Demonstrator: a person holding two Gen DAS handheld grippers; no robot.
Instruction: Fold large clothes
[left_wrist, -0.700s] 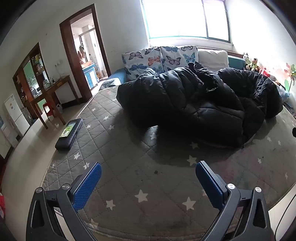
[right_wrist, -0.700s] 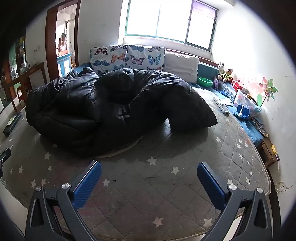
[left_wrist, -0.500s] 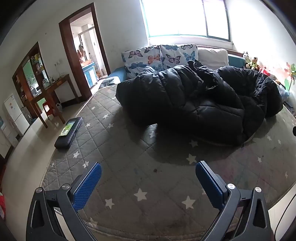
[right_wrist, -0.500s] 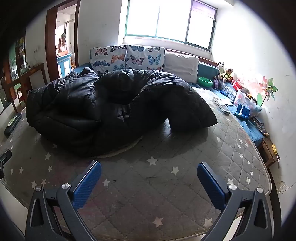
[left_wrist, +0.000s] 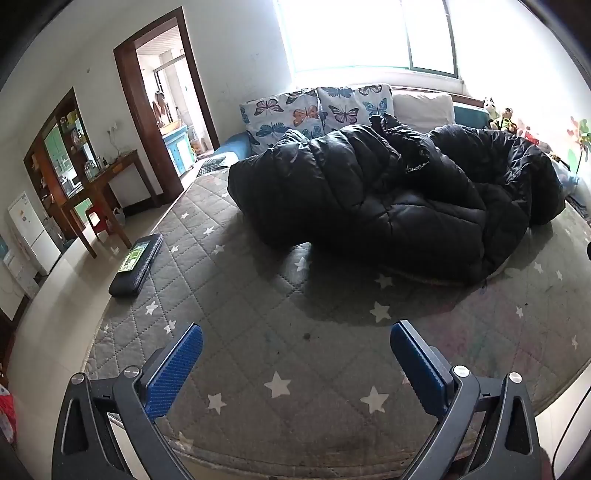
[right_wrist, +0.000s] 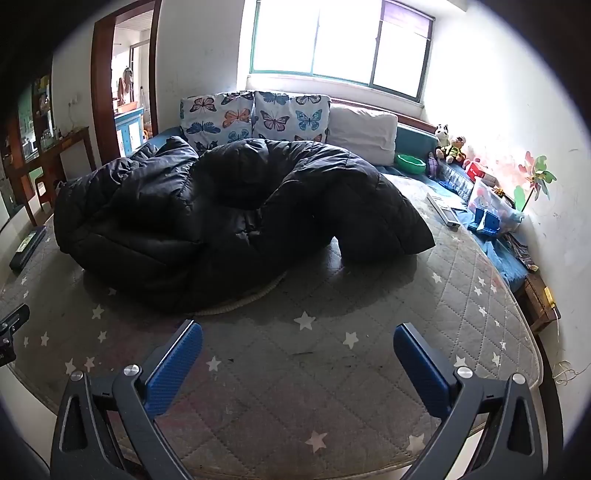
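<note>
A large black puffer coat (left_wrist: 391, 199) lies crumpled in a heap across the far half of a grey star-patterned mattress (left_wrist: 280, 332). It also shows in the right wrist view (right_wrist: 229, 218), with a pale ribbed hem edge under its near side. My left gripper (left_wrist: 295, 350) is open and empty, over the mattress's near edge, well short of the coat. My right gripper (right_wrist: 297, 350) is open and empty, also over the near edge, short of the coat.
A black flat case (left_wrist: 136, 264) lies at the mattress's left edge. Butterfly pillows (right_wrist: 255, 118) and a white pillow (right_wrist: 362, 131) stand behind the coat. Toys, a green bowl (right_wrist: 410, 162) and boxes line the right wall. A wooden desk (left_wrist: 99, 195) and doorway are left.
Both views have drifted slightly; the coat sits a little higher in the left wrist view. The coat has not moved on the mattress. Both grippers stay open.
</note>
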